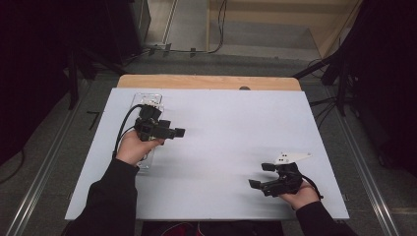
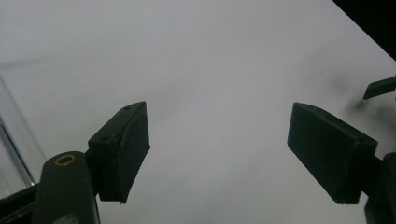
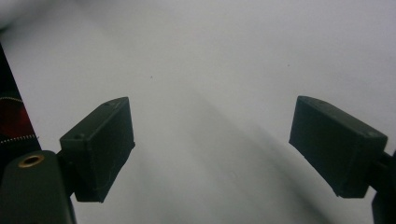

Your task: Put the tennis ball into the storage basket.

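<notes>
High view overlooks the white table (image 1: 221,147); gripper views skim it closely.

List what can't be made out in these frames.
- Clear tray: in the high view the left gripper and hand cover its middle; any contents are hidden.
- The same tray in the left gripper view: cut off by the left edge and blurred.
- Small dark thing at the table's far edge: too small to identify.

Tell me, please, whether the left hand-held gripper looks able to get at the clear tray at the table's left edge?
Probably yes: the left hand-held gripper hovers just beside the clear tray, jaws open and empty, with nothing between them.
</notes>
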Demonstrator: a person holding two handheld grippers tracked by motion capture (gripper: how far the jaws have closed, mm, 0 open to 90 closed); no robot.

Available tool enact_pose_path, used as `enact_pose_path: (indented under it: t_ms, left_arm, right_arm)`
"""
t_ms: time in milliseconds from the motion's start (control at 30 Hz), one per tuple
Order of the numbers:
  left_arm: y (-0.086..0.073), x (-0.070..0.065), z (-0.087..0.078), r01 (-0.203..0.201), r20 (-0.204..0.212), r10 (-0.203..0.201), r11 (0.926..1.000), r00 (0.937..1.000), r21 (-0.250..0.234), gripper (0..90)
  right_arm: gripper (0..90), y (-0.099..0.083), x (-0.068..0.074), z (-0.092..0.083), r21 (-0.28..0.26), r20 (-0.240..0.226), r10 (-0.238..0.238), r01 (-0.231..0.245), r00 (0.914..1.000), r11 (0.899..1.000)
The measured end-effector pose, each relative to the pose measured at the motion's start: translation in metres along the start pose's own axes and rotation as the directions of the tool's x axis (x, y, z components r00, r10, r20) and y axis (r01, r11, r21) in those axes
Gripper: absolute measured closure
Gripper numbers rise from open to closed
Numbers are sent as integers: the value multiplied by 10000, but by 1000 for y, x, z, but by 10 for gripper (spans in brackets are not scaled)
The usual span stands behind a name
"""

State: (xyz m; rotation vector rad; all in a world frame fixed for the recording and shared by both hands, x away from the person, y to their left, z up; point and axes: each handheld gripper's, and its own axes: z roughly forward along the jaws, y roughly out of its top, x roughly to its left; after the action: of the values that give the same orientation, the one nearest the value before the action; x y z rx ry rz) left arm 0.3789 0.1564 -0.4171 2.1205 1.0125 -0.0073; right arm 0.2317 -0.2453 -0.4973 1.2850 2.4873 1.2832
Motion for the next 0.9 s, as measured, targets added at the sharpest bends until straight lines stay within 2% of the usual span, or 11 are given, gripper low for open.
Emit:
enact_pose_path:
  t_ms: [167, 333, 667, 900]
  left_arm:
    - [-7, -5, 3, -136, 10, 136, 9998, 9999, 166, 212]
    - [-12, -11, 1, -195, 147, 195, 9998, 9997, 4, 213]
    - [-22, -19, 0, -430, 364, 430, 9991, 9984, -11, 212]
    - [-30, -22, -2, -374, 408, 379, 9992, 9985, -128, 211]
  right_arm:
    - [120, 0, 0, 0, 1, -4, 12, -12, 10000, 10000]
    - [120, 0, 0, 0, -4, -11, 18, -18, 10000, 10000]
    - [120, 0, 0, 0, -2, -14, 19, -19, 10000, 10000]
    - [120, 0, 0, 0, -4, -16, 31, -31, 10000, 10000]
